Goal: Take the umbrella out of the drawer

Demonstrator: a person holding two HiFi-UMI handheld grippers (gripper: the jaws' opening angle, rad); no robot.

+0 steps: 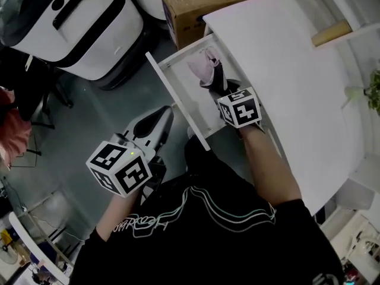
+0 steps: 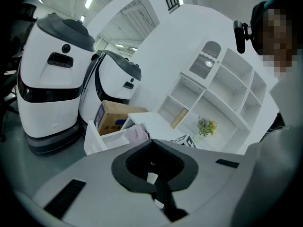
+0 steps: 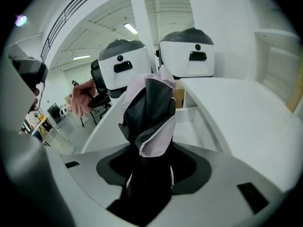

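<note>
A folded pink and black umbrella (image 1: 206, 64) stands up out of the open white drawer (image 1: 178, 103), raised above the drawer's floor. My right gripper (image 1: 217, 83) is shut on its lower part; in the right gripper view the umbrella (image 3: 151, 112) rises straight from between the jaws of my right gripper (image 3: 150, 148). My left gripper (image 1: 166, 113) hangs left of the drawer front over the floor, its jaws together with nothing between them. In the left gripper view, beyond my left gripper (image 2: 154, 145), the drawer (image 2: 102, 141) shows with pink fabric sticking out of it.
The drawer belongs to a white desk (image 1: 297, 70). A cardboard box (image 1: 208, 5) sits behind it and two large white machines (image 1: 83, 22) stand on the grey floor. White shelves hold a wooden block (image 1: 332, 33) and a small plant (image 1: 374, 91).
</note>
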